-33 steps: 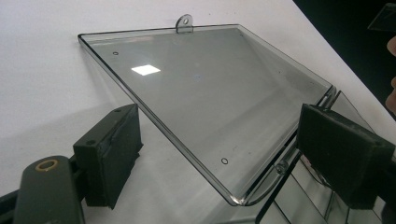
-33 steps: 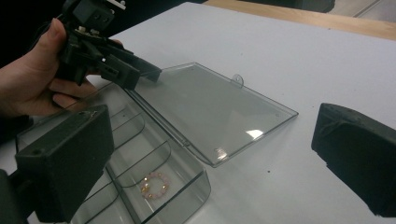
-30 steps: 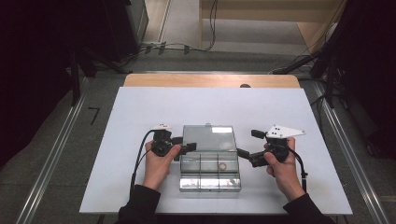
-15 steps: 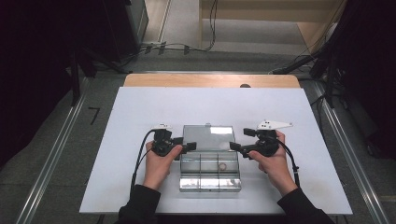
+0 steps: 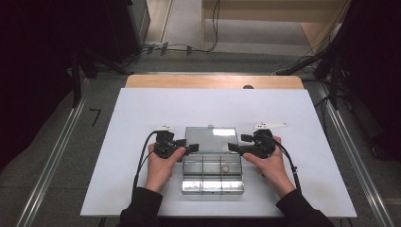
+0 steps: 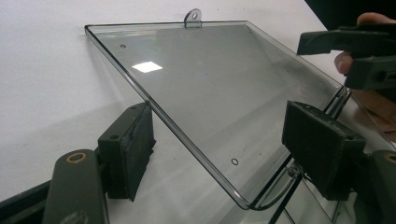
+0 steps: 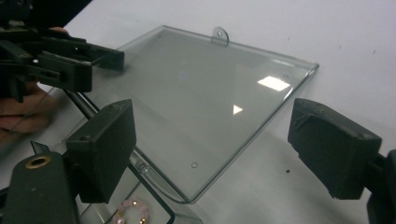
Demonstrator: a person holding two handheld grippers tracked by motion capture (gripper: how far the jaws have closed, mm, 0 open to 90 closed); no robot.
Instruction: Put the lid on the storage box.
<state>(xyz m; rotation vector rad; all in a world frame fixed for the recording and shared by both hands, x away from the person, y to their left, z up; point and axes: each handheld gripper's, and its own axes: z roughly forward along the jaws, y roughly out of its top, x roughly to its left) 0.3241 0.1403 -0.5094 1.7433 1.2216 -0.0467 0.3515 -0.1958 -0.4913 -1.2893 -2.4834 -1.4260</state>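
clear box (image 5: 212, 172) sits at 6 o'clock on the table (image 5: 142, 113), lid (image 6: 205, 88) flopped open, left gripper (image 5: 182, 148) and right gripper (image 5: 239, 147) both gaping around its side edges, so i'd pinch evenly.

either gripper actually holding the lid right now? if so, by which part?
Nothing is held. The left gripper and right gripper each straddle a side edge of the open clear lid, jaws open, pads off it.

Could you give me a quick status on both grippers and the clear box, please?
Left gripper and right gripper open, one at each side edge of the lid. Clear box open, lid laid back, not gripped. Small bead ring inside; nothing in the way.
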